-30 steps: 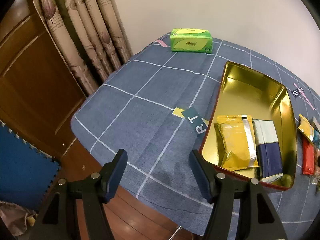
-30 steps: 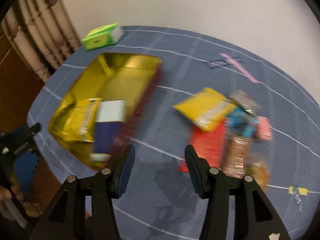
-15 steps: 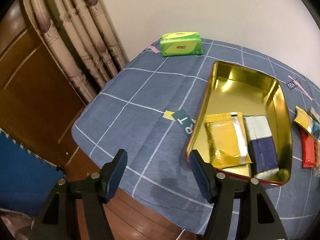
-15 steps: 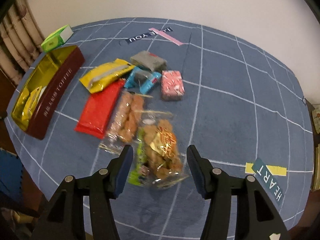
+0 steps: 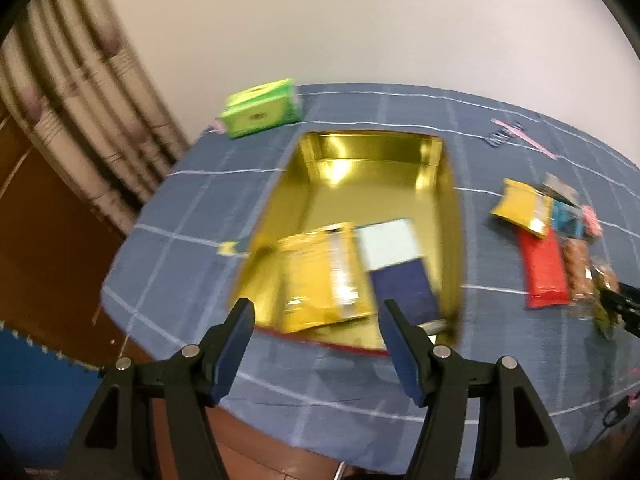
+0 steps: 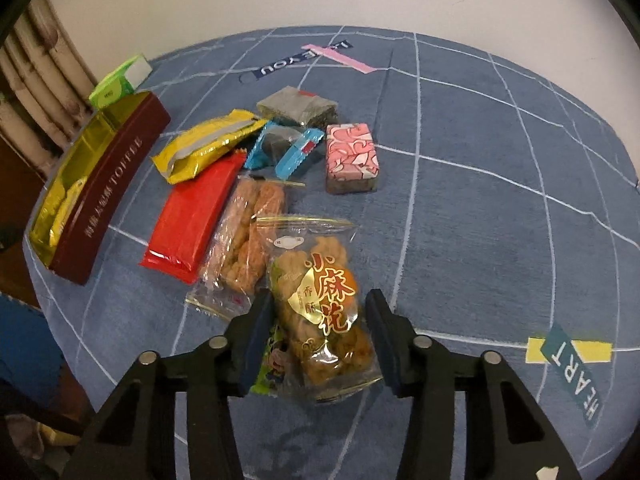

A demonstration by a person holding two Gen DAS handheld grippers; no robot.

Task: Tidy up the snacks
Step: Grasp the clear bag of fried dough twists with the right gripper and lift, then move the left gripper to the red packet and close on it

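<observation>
Fingers point(image 6: 256, 332) of the right gripper point(image 6: 316, 330) spread, straddling a clear fried-twist snack bag point(image 6: 320, 300), hiding its edges; left gripper point(image 5: 318, 344) spread, blurred, lower frame.

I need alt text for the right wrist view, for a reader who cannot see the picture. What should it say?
The open right hand-held gripper straddles a clear bag of fried twists on a blue checked tablecloth. Beyond lie more snacks: a red packet, a yellow packet and a pink block. A toffee tin stands at the left.
</observation>
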